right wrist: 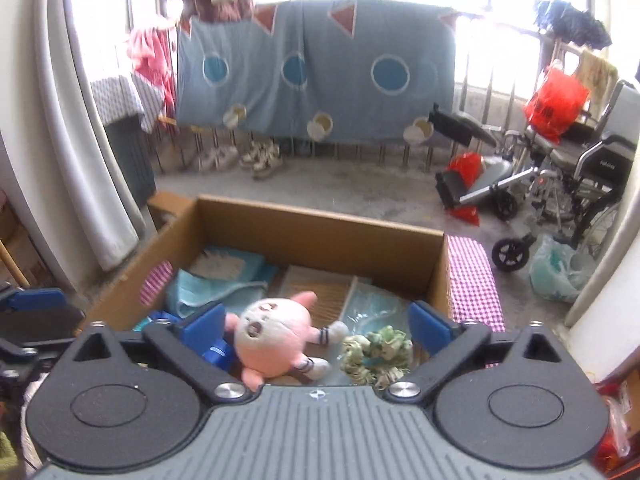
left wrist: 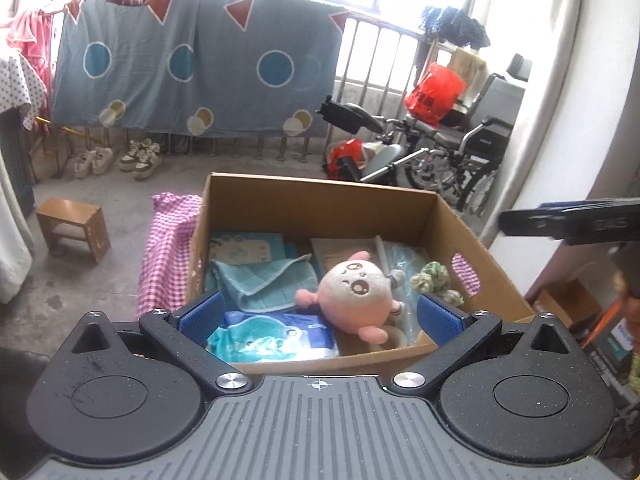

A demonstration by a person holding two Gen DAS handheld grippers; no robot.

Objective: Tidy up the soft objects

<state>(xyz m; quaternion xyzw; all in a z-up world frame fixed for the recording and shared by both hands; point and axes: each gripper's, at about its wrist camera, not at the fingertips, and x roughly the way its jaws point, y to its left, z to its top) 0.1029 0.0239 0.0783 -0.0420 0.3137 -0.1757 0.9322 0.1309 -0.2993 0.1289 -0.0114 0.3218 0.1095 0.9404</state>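
Both jaws stand spread and empty, left gripper (left wrist: 319, 312) and right gripper (right wrist: 316, 325) above the cardboard box (left wrist: 320, 196); the pink plush toy (left wrist: 357, 288) lies inside it, near its front wall. It looks light and squashy; its round body seems the surest place to pinch.

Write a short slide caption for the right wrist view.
Open right gripper above cardboard box holding pink plush toy.

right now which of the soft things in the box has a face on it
The pink round plush toy, lying in the middle of the cardboard box. The teal quilted cloth and the green-and-cream knotted scrunchie beside it are plain, with no face.
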